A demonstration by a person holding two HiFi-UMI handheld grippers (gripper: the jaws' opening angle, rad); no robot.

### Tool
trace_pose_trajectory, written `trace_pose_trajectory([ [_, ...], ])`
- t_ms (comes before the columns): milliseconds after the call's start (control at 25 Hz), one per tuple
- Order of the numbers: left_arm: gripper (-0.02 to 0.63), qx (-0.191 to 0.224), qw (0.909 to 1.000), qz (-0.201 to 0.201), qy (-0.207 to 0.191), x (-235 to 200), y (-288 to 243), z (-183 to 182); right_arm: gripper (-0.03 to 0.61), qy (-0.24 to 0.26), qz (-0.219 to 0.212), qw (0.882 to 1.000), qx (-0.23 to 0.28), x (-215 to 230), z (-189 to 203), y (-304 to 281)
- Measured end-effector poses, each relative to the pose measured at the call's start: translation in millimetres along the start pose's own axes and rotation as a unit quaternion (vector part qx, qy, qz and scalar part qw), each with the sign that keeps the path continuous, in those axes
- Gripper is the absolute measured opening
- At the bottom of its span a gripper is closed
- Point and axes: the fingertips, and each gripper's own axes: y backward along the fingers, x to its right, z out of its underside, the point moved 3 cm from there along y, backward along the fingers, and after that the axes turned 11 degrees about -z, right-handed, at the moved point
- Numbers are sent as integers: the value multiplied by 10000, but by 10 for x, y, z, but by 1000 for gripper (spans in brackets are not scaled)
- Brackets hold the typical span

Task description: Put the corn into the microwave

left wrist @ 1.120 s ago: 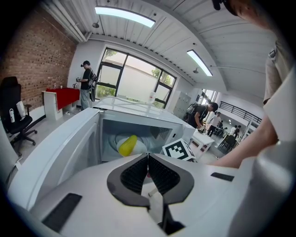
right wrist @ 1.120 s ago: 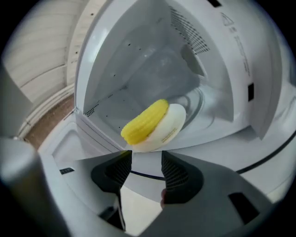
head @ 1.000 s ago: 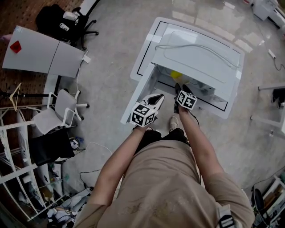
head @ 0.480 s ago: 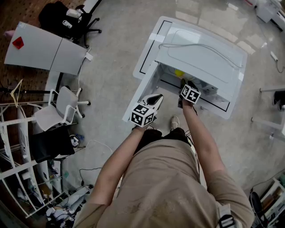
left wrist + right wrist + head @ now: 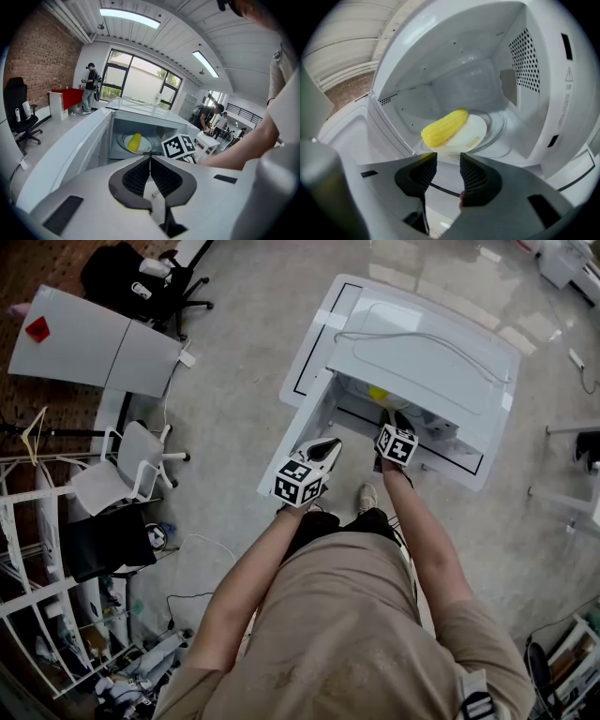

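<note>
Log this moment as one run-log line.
corn: on plate inside microwave | door: open | right gripper: empty, jaws closing, at the opening | left gripper: shut, empty

The microwave (image 5: 422, 343) is showing white all over, and its inner side wall (image 5: 525, 61) is carrying a grid of small dark dots. Inside it the corn (image 5: 443, 126) is glowing bright yellow, its kernels running in close rows. The plate (image 5: 473, 133) under it is showing plain white. Beneath the microwave a white table (image 5: 305, 334) is wearing a thin black border line. Around the microwave the floor (image 5: 234, 409) is showing pale grey.

In front of the microwave the left gripper (image 5: 150, 157) is showing a pale grey body and black ribbed pads (image 5: 136, 178). The person's shirt (image 5: 347, 634) is showing tan. Left of the microwave a wall (image 5: 42, 56) is showing red-brown brickwork.
</note>
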Motion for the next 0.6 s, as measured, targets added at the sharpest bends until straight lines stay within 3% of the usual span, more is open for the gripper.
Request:
trace_pose_trajectory([
  [440, 6, -9, 10000, -21, -50, -17, 31, -22, 156, 798, 165, 9964, -215, 69, -125, -164],
  [600, 6, -4, 10000, -5, -81, 20, 64, -25, 156, 805, 117, 9964, -220, 75, -183, -140],
])
